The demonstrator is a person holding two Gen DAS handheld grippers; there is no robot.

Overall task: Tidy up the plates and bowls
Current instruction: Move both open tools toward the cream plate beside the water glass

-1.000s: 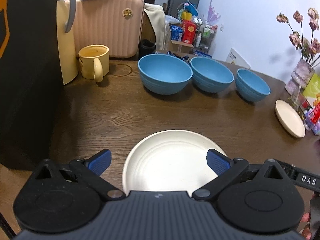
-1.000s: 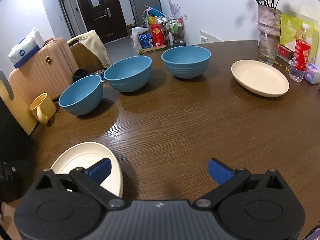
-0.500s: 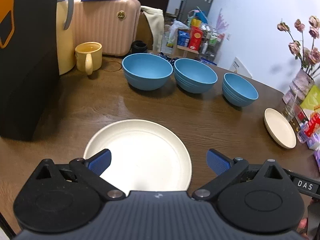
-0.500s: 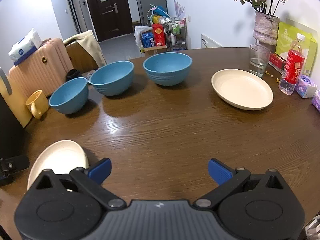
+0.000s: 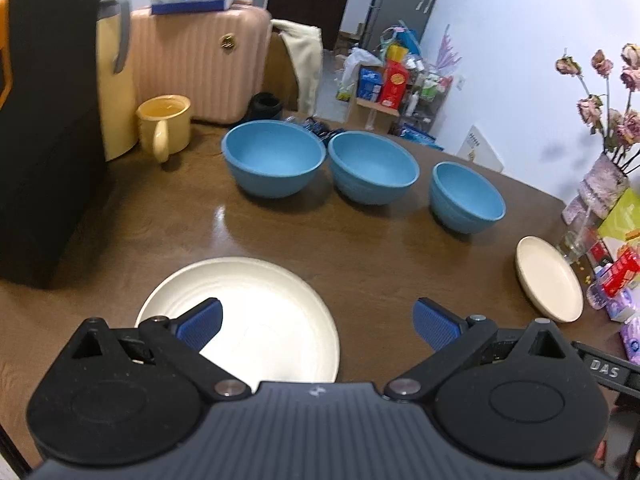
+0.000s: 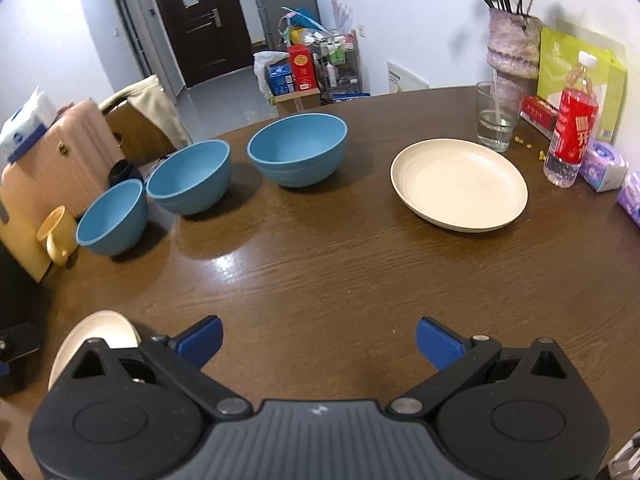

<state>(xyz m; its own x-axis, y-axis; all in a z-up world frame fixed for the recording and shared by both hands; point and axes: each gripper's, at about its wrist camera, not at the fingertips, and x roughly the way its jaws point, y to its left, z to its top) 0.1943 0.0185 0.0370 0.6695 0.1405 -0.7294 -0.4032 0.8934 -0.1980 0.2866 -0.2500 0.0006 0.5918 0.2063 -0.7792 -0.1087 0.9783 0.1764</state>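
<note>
Left wrist view: left gripper low over near plate, jaws spread wide, nothing between them; left finger above plate surface, right finger out past its rim over bare desk. Contact with plate not confirmed.

Right wrist view: right gripper above bare desk, jaws likewise spread and empty. Far plate well ahead to the right, near glass and red bottle. Three blue bowls in a row at the back, each apart from its neighbour, all upright.

Judged step: pickup of near plate for stacking with far plate.

Recommended:
- Shift left gripper sideways so one finger goes under the rim, one over; pinch on the rim, not the flat centre.
- Firm closure before lift; smooth shallow plate likely to slip.
- Level carry, low across desk.
- Approach to far plate clear of glass and bottle; both easily toppled.
- Bowls afterwards, nested in one stack.
</note>
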